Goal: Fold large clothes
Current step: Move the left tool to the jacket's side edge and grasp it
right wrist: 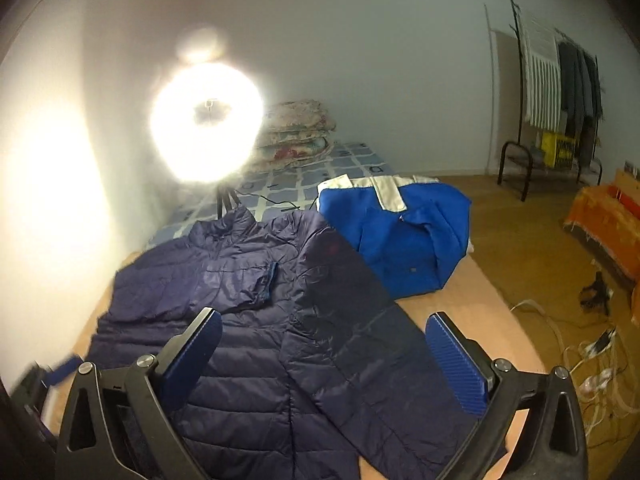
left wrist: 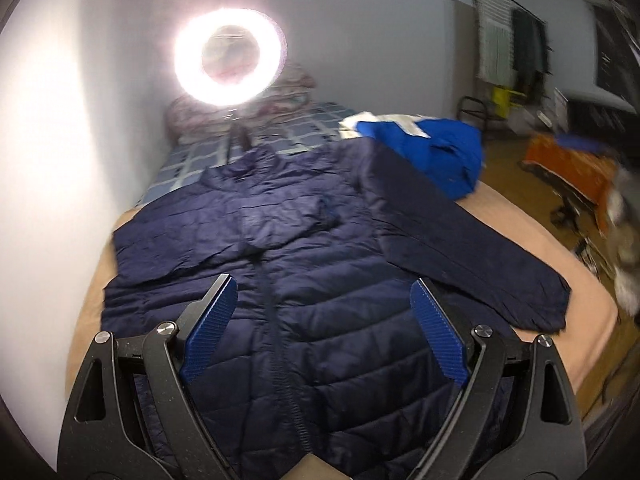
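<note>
A bedroom with pale walls and a wooden floor (right wrist: 520, 216); a bed (right wrist: 472, 300) runs along the wall, its near part covered in a peach sheet. A navy quilted jacket (left wrist: 320, 320) lies spread flat and front-up on that sheet, one sleeve folded across its chest, the other (left wrist: 468, 248) stretched out diagonally. Just beyond it lies a blue jacket (right wrist: 404, 236) with white trim. A glaring ring light (left wrist: 230, 56) stands on the bed. The left gripper (left wrist: 322, 314) hangs over the navy jacket, jaws spread wide and empty. The right gripper (right wrist: 324, 344) hangs likewise, jaws released, gripping nothing.
</note>
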Tool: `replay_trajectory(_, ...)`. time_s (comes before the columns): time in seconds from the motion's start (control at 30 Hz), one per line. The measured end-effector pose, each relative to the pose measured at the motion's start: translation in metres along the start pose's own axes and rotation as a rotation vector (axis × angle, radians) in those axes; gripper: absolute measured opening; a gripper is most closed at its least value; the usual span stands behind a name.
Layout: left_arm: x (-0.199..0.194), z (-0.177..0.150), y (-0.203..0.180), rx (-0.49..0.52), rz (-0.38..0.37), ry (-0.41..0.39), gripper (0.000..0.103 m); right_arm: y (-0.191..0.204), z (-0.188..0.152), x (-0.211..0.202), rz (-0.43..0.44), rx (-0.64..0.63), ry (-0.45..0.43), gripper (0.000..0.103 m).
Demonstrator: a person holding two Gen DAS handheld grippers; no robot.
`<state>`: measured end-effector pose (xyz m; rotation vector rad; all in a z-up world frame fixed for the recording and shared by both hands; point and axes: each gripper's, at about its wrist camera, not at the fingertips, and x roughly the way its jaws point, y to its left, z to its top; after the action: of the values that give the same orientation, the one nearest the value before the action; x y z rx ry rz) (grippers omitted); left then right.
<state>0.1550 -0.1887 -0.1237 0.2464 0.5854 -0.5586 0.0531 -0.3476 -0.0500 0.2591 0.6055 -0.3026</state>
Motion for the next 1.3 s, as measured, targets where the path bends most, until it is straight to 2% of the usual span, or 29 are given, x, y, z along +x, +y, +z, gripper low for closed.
replay_trajectory(0.07,0.002,-0.005,-0.012,0.026,-0.021,0.018,0.091,-0.008,0.004,0.003,0.003,0.024,0.011,0.103)
replay_trajectory(0.2,0.006,-0.015,-0.041,0.067,-0.132,0.060,0.090,-0.022,0.011,-0.005,-0.012,-0.012,0.007,0.103)
replay_trajectory(0.3,0.017,-0.016,-0.075,0.127,-0.211,0.100,0.076,-0.038,0.016,-0.016,-0.069,-0.044,-0.025,0.103)
replay_trajectory(0.37,0.027,-0.016,-0.099,0.159,-0.261,0.128,0.062,-0.060,0.016,-0.019,-0.104,-0.026,-0.028,0.103)
replay_trajectory(0.4,0.034,-0.016,-0.110,0.169,-0.283,0.140,0.061,-0.067,0.016,-0.020,-0.120,-0.016,-0.026,0.103)
replay_trajectory(0.57,0.064,-0.018,-0.185,0.241,-0.452,0.236,0.060,-0.129,0.018,-0.020,-0.188,0.094,0.014,0.101)
replay_trajectory(0.63,0.075,-0.022,-0.216,0.285,-0.502,0.270,0.060,-0.153,0.020,-0.024,-0.204,0.163,0.011,0.098)
replay_trajectory(0.73,0.090,-0.030,-0.260,0.356,-0.554,0.335,0.060,-0.182,0.021,-0.031,-0.281,0.206,-0.008,0.097)
replay_trajectory(0.8,0.098,-0.034,-0.282,0.391,-0.575,0.372,0.060,-0.197,0.021,-0.034,-0.328,0.223,-0.014,0.097)
replay_trajectory(0.9,0.107,-0.039,-0.317,0.451,-0.584,0.411,0.060,-0.216,0.019,-0.035,-0.339,0.273,-0.009,0.096)
replay_trajectory(1.1,0.128,-0.056,-0.370,0.601,-0.497,0.457,0.061,-0.229,0.019,-0.037,-0.332,0.323,-0.011,0.096)
replay_trajectory(1.23,0.137,-0.056,-0.373,0.576,-0.486,0.477,0.061,-0.221,0.021,-0.035,-0.337,0.291,-0.016,0.096)
replay_trajectory(1.3,0.142,-0.053,-0.368,0.533,-0.501,0.493,0.049,-0.218,0.023,-0.034,-0.340,0.284,-0.019,0.096)
